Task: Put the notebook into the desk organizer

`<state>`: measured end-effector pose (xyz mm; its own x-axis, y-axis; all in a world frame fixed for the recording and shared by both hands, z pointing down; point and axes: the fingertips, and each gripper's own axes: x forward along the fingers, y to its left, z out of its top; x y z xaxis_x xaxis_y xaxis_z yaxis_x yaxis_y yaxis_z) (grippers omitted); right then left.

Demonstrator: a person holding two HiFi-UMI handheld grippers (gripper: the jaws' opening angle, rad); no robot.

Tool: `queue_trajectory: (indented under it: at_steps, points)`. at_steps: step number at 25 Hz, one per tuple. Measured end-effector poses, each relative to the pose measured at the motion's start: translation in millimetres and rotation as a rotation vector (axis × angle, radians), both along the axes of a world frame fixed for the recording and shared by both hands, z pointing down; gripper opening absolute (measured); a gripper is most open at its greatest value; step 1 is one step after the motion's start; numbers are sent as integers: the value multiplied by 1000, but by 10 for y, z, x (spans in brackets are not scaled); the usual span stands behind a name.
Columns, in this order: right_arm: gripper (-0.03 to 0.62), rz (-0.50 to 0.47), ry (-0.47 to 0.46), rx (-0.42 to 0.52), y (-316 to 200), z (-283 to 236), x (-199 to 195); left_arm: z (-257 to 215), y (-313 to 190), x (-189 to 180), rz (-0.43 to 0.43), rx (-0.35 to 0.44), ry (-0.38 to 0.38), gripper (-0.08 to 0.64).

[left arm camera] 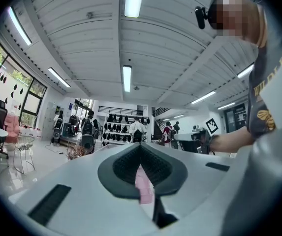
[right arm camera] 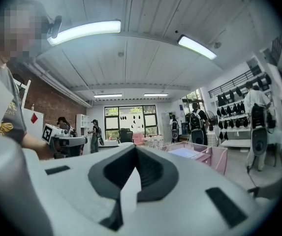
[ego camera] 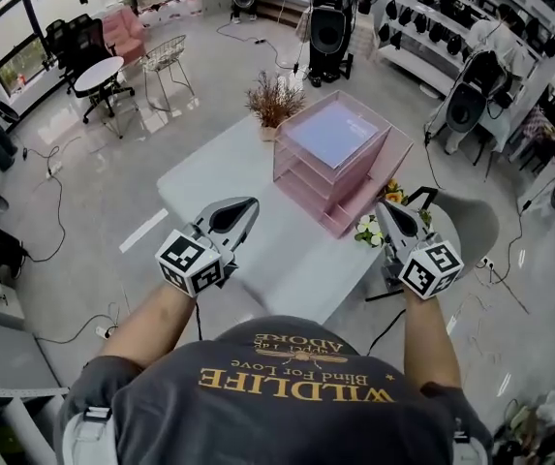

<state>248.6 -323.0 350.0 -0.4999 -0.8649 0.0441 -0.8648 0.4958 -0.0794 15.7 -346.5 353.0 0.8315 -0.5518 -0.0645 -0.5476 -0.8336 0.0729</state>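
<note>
A pink tiered desk organizer (ego camera: 301,168) stands on the far right part of the white table (ego camera: 209,172). The pale lavender notebook (ego camera: 335,129) lies flat in its top tray. In the right gripper view the notebook (right arm camera: 182,152) lies in the organizer (right arm camera: 217,157), right of the jaws. My left gripper (ego camera: 248,206) hovers over the table's near left and is shut and empty. My right gripper (ego camera: 385,206) hangs near the table's right corner, short of the organizer, also shut and empty. A pink strip (left arm camera: 143,186) shows through the slit of my left gripper (left arm camera: 141,146).
A pot of dried brown twigs (ego camera: 273,100) stands at the table's far edge, left of the organizer. A small bunch of flowers (ego camera: 369,229) sits just left of my right gripper. A grey chair (ego camera: 476,226) is at the right. Cables lie on the floor.
</note>
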Motion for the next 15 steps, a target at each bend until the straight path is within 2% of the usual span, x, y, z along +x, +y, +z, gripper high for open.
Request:
queue_trajectory:
  at_steps: [15]
  points:
    - [-2,15,21,-18,11,126,41,26,40,80,7,-4,14,2]
